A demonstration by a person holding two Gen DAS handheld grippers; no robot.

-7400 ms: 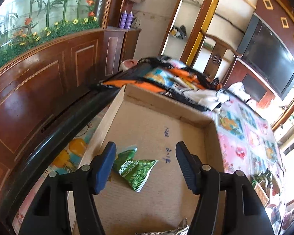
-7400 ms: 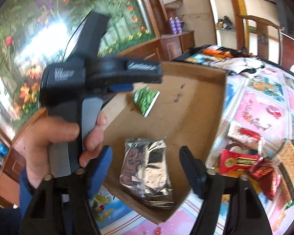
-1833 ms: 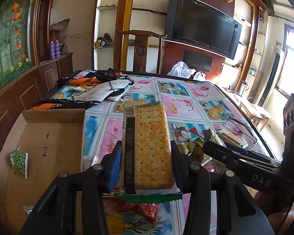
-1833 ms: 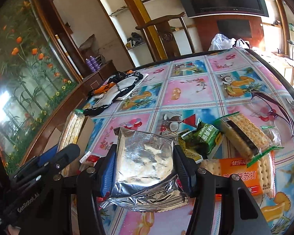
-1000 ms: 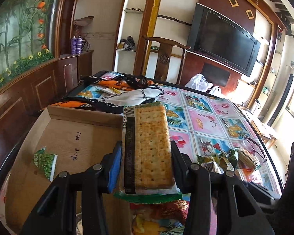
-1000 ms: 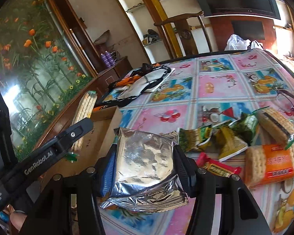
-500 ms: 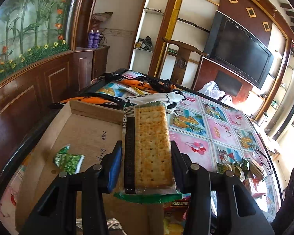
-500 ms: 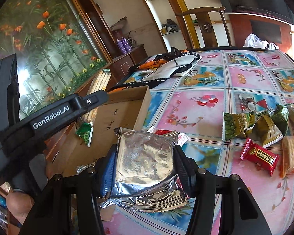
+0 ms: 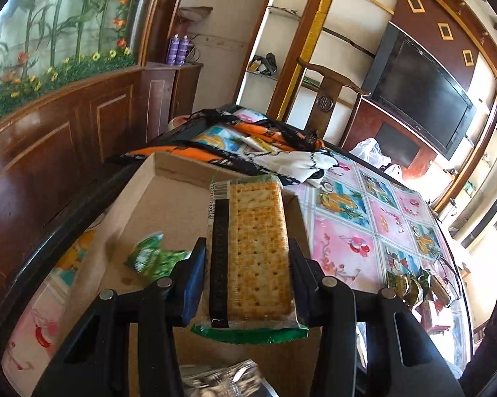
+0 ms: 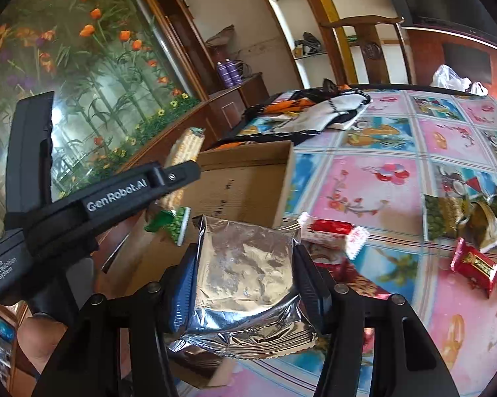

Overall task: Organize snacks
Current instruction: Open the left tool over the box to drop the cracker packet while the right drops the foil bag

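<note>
step: carry to cardboard box (image 9: 169,198) | left gripper (image 9: 247,276) clamps cracker pack (image 9: 255,251) | right gripper (image 10: 245,276) clamps foil packet (image 10: 245,261) | advice: I lower both flat beside green pea packet (image 9: 152,258), near box's left wall, then release

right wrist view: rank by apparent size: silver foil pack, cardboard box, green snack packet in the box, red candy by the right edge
1. cardboard box
2. silver foil pack, held in the right claw next to the lens, so it looks inflated
3. red candy and green snack packet: too alike to rank
</note>
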